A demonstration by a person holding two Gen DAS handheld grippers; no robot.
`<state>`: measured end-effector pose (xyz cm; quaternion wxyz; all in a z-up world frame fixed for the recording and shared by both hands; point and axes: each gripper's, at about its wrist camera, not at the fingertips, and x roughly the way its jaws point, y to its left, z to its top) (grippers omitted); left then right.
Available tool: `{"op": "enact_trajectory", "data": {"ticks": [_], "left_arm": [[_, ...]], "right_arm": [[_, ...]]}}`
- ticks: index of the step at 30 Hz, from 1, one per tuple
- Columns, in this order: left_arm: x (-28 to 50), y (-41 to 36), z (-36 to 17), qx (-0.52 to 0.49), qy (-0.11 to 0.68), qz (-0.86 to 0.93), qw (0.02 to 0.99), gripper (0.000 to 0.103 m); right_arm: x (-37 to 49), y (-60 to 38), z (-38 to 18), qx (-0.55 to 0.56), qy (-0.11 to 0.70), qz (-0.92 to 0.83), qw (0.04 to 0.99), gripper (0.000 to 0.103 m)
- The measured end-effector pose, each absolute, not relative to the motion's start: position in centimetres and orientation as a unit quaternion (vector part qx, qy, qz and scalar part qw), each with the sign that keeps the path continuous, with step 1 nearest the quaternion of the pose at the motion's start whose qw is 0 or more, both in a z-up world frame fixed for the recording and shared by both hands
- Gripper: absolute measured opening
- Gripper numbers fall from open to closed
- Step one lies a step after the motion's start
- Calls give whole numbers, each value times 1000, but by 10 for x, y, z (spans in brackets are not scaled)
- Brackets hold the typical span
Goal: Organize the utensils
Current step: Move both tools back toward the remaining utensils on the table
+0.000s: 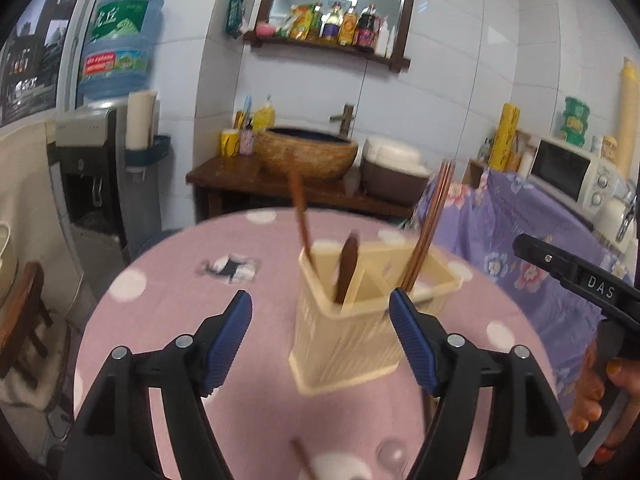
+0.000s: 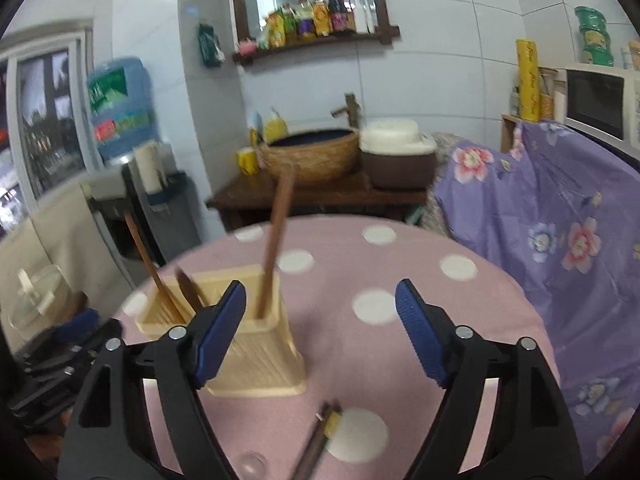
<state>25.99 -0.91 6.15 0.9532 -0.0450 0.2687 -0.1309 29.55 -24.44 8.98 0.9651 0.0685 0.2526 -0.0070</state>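
A cream plastic utensil caddy (image 1: pixel 352 320) stands on the round pink polka-dot table (image 1: pixel 168 320). It holds a wooden spoon (image 1: pixel 347 270), a thin wooden stick (image 1: pixel 300 212) and a bundle of chopsticks (image 1: pixel 430 224). My left gripper (image 1: pixel 320 332) is open and empty, just in front of the caddy. My right gripper (image 2: pixel 320 328) is open and empty, to the right of the caddy (image 2: pixel 256 352). A brown utensil handle (image 2: pixel 316 444) lies on the table below the right gripper. It also shows in the left wrist view (image 1: pixel 302 460).
The right gripper's black body (image 1: pixel 580 276) and the hand holding it are at the right edge. A purple floral cloth (image 2: pixel 560 232) covers furniture right of the table. Behind are a basket-style sink (image 2: pixel 312 152), a water dispenser (image 1: pixel 116 160) and a microwave (image 1: pixel 572 172).
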Motion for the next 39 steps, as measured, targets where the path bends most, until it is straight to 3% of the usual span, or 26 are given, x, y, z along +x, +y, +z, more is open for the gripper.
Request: {"op": "enact_trajectory", "data": {"ticks": [7, 12, 26, 39], "left_arm": [[235, 11, -12, -54, 361, -91, 926, 70], [216, 10, -35, -54, 383, -88, 918, 69], [194, 9, -48, -59, 394, -92, 913, 69], [181, -7, -46, -48, 395, -114, 910, 67]], "right_arm": [[259, -243, -1, 45, 360, -40, 931, 77], [233, -231, -39, 38, 404, -35, 913, 77], [217, -201, -73, 18, 455, -17, 890, 77], [205, -245, -64, 56, 445, -53, 892, 77]]}}
